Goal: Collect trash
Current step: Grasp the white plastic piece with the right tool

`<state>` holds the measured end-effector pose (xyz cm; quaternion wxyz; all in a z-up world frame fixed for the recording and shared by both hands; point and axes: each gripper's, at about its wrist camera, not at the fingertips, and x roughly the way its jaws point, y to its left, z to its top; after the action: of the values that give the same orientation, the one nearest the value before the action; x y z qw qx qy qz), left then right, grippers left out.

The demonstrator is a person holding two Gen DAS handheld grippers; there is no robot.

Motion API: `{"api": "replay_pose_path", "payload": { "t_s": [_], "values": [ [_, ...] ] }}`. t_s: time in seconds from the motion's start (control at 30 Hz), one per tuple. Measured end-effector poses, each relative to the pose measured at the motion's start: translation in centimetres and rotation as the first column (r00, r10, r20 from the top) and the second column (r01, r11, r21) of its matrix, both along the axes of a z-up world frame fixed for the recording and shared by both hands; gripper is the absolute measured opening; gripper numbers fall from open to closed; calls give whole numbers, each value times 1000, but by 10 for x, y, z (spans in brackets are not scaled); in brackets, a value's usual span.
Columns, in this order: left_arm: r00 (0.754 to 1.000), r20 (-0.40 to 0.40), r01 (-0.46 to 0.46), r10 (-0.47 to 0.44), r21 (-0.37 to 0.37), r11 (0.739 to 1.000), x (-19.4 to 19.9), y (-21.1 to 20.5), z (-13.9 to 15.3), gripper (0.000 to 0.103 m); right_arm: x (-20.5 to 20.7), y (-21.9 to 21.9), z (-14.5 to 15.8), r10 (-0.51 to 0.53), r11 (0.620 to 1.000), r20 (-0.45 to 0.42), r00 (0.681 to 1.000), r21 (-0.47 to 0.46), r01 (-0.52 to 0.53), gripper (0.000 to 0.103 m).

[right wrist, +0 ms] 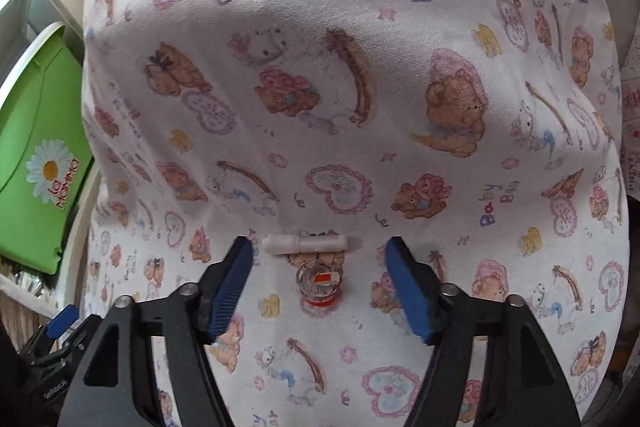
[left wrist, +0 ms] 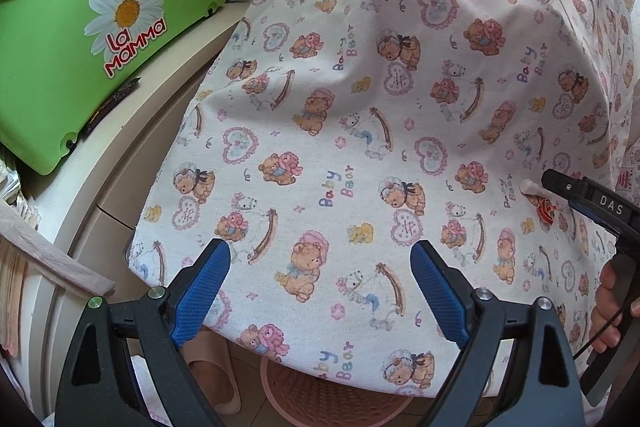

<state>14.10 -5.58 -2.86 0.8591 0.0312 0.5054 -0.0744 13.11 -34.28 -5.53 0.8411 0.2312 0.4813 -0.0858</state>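
Between your right gripper's (right wrist: 318,291) spread fingers (right wrist: 408,291) sit two bits of trash on the bear-print cloth covering the tabletop (right wrist: 360,107): a small clear cap with a red band (right wrist: 319,285), and just beyond it a white paper stick (right wrist: 308,243) lying crosswise. Both look very light. The cap seems rigid and smooth, likely to skid or roll, so close on its round sides, low down. The stick looks soft; pinch it mid-length. Your left gripper (left wrist: 320,291) hangs open too, holding nothing, above the cloth's near edge and a pink basket (left wrist: 320,399).
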Motion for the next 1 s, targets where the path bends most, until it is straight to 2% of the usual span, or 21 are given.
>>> {"api": "replay_pose_path", "payload": {
  "t_s": [0.2,0.4,0.53,0.57,0.6,0.8,1.0],
  "values": [
    [1000,-15,-4,4,-2,1000,2,-3,-3,90,20,27,-4,26,989,-64,998,-145,-35,77],
    [1000,-17,1,-1,8,1000,2,-5,-4,90,34,38,-12,20,990,-95,995,-138,-33,76],
    [1000,-18,1,-1,7,1000,2,-4,-5,90,39,43,-15,26,986,-107,994,-163,-44,63],
    [1000,-19,0,0,6,1000,2,-4,-5,90,41,45,-15,27,985,-107,994,-164,-45,54],
    [1000,-19,0,0,6,1000,2,-4,-5,90,42,45,-15,26,985,-107,994,-168,-43,54],
    [999,-34,15,-14,8,1000,1,-10,-11,90,29,30,1,32,994,-47,998,-100,-36,54],
    [998,-7,70,-70,0,998,-1,-41,-7,86,3,0,27,-15,998,44,999,-53,17,54]
  ]
}}
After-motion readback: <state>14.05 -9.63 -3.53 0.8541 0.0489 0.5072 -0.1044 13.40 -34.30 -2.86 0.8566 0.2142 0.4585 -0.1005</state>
